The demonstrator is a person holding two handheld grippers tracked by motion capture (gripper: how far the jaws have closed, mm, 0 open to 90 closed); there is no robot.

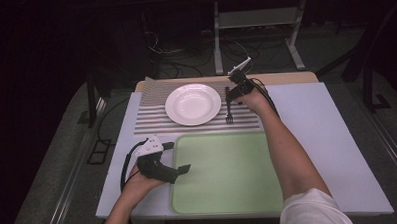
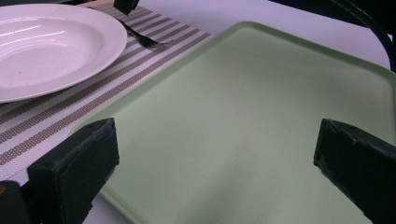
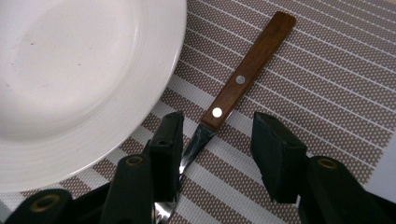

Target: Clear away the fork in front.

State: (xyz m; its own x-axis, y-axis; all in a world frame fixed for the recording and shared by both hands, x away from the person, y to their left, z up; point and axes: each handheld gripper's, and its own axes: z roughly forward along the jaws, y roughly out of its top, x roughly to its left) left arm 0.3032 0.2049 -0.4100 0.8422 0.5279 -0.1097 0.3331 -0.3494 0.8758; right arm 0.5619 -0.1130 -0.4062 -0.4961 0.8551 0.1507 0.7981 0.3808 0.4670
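I assess this as a lab or test room dressed as a dining spot, not a home. My work surface is a white board (image 1: 337, 137) laid over a wooden table (image 1: 285, 78), standing on grey carpet. Behind it the room is dark, with loose cables (image 1: 185, 62) on the floor and a bare metal frame stand (image 1: 256, 35). The meal setting is staged: a striped placemat (image 1: 151, 118), a clean white plate (image 1: 192, 104), a wooden-handled fork (image 3: 243, 79) and a pale green tray (image 1: 223, 173). I hold a cabled gripper rig in each hand, left gripper (image 1: 182, 156) and right gripper (image 1: 232, 93).
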